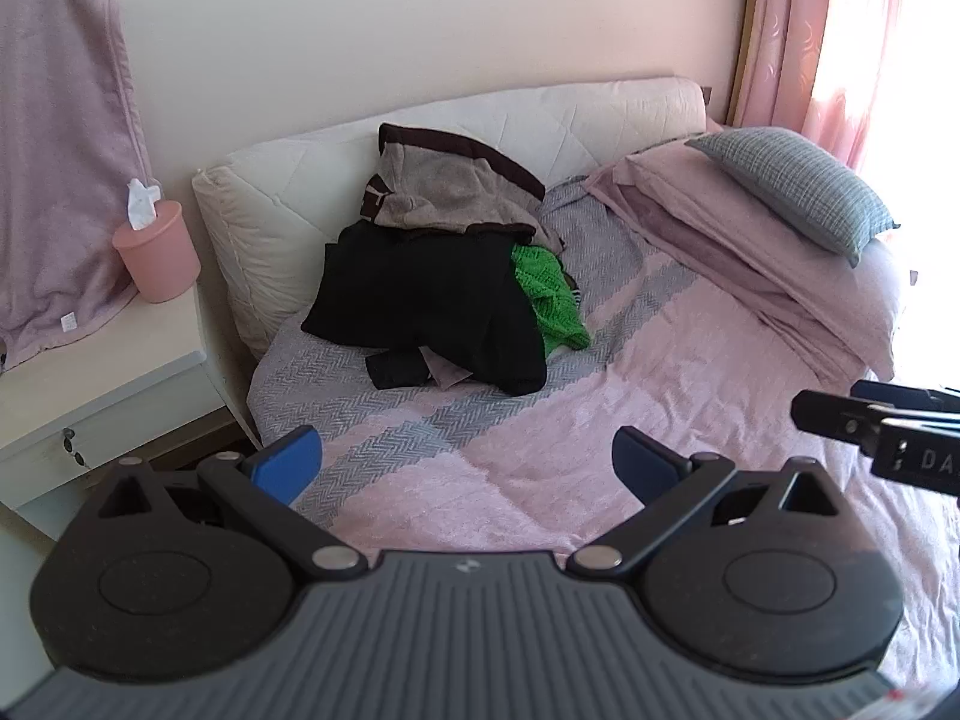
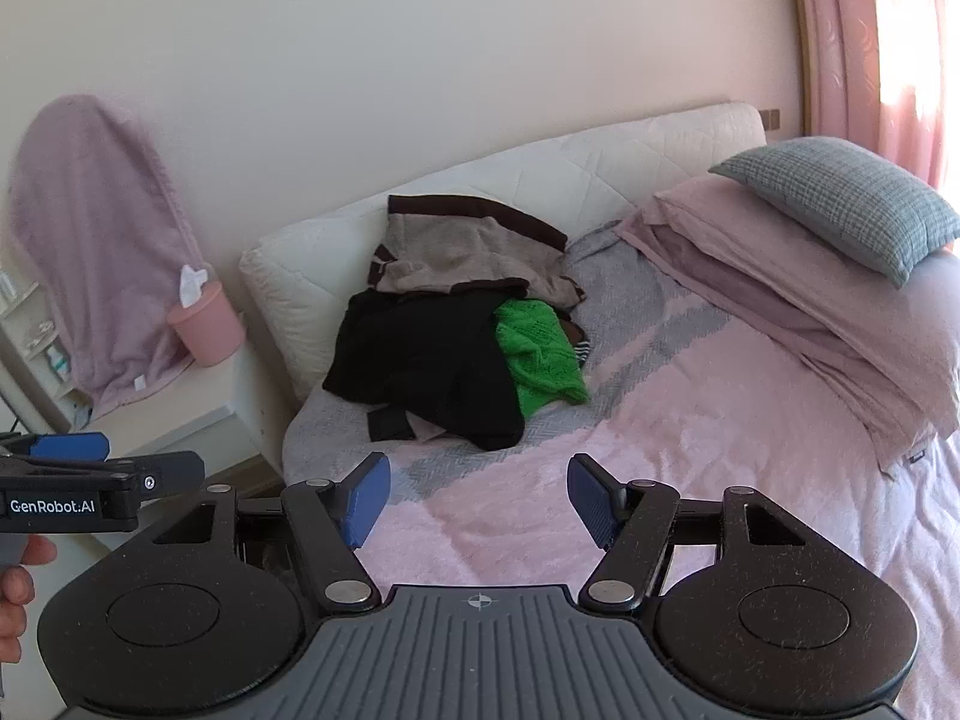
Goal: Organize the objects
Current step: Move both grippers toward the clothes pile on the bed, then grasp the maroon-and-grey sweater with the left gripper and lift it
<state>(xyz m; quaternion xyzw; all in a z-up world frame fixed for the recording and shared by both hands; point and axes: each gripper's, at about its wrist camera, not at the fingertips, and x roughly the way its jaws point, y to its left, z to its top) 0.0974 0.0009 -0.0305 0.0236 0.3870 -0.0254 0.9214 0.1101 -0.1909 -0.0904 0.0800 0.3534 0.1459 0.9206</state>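
Bed (image 1: 600,420) ahead, pink cover. Clothes pile (image 1: 444,276) at headboard (image 1: 540,114), far from both tools. Left gripper (image 1: 467,468) spread, empty. Right gripper (image 2: 479,501) spread, empty, above cover.

You are looking at a pink tissue holder (image 1: 159,258) sitting on a white nightstand (image 1: 90,372), with a mauve towel (image 1: 57,150) hanging just behind it. Pink curtains (image 1: 804,36) are glowing beside the cream wall (image 1: 420,18).
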